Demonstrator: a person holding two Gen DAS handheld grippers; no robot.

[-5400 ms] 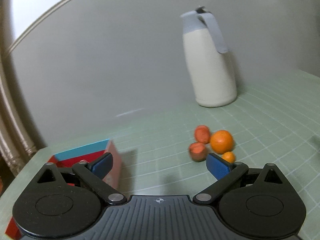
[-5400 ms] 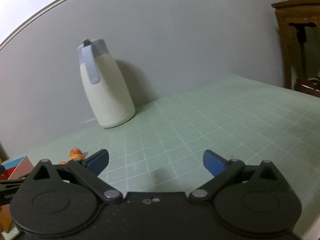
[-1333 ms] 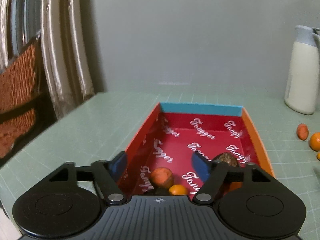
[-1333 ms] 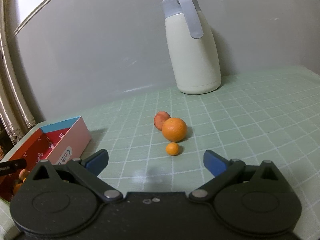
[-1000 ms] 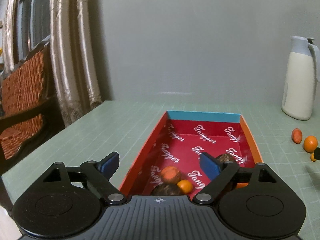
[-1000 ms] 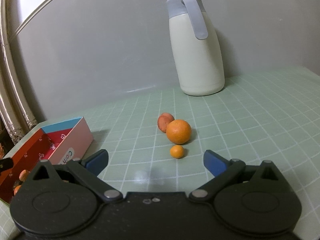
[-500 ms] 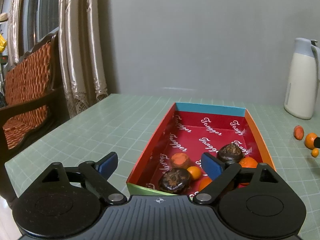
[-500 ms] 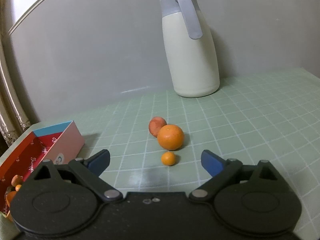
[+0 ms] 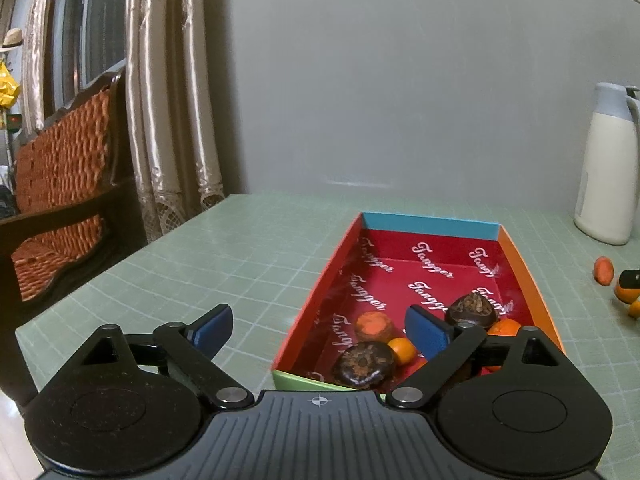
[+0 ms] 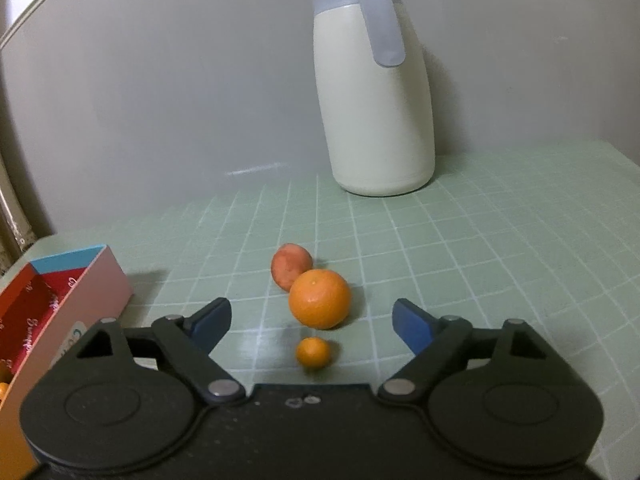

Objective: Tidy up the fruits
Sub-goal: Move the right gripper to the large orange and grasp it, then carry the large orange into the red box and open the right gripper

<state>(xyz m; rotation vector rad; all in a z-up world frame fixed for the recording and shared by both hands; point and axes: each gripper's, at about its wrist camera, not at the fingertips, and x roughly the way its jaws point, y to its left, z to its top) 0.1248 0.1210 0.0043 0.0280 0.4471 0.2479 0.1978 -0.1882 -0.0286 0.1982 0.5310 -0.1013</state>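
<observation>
1. We hold the left gripper above the near end of the red box; its jaws have just been opening and now stand wide with nothing between the pads, which we read as a piece freshly let go, so this hand is free

2. The box already holds several fruits bunched at its near end: two dark, rough ones, a reddish one and a few small oranges; we judge they lie there because each is dropped at the near edge, leaving the far half bare

3. We point the right gripper at the three fruits left on the green checked mat: a big orange, a reddish fruit touching it behind, and a small orange just in front

4. The right jaws have just been closing, yet the pads touch nothing; the small orange lies between the fingers and close to the gripper body, the big one just past the tips, so we judge one of the two is the next pick

5. The white jug stands well behind the fruits against the wall, out of our way

6. The box sits to the left of the loose fruits, so a short carry leftwards should serve
</observation>
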